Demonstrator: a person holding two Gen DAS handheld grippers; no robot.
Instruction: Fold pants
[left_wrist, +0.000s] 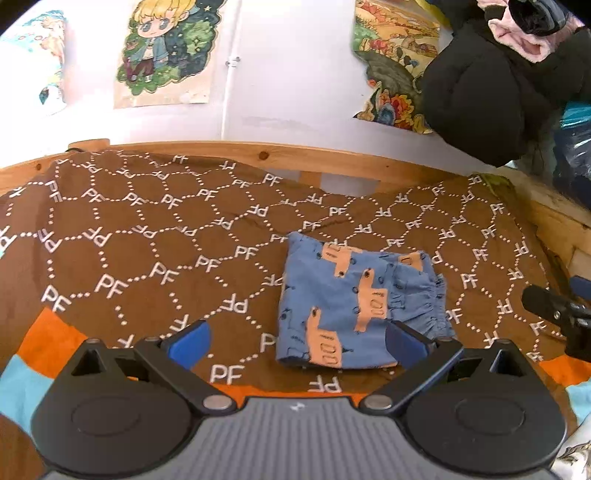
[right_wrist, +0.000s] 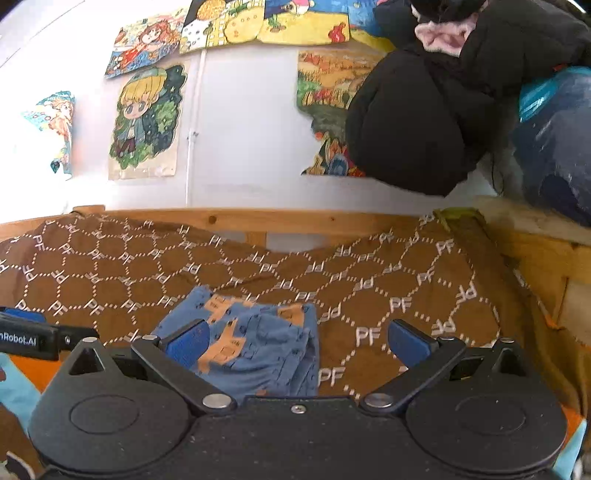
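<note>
The pants (left_wrist: 354, 306) are small, blue with orange thumbs-up prints, and lie folded into a compact rectangle on the brown bedspread (left_wrist: 147, 236). My left gripper (left_wrist: 295, 343) is open and empty, just in front of the pants' near edge, its right fingertip (left_wrist: 404, 343) over their near right corner. In the right wrist view the pants (right_wrist: 255, 343) lie low and left of centre. My right gripper (right_wrist: 295, 343) is open and empty above their right side. The right gripper's tip (left_wrist: 554, 306) shows at the left view's right edge.
A wooden bed rail (left_wrist: 295, 155) runs along the far edge, with a white wall and posters (left_wrist: 166, 51) behind. A black jacket (left_wrist: 487, 85) hangs at the upper right. Wooden frame parts (right_wrist: 546, 258) stand at the right. An orange and light blue blanket (left_wrist: 48, 343) borders the near side.
</note>
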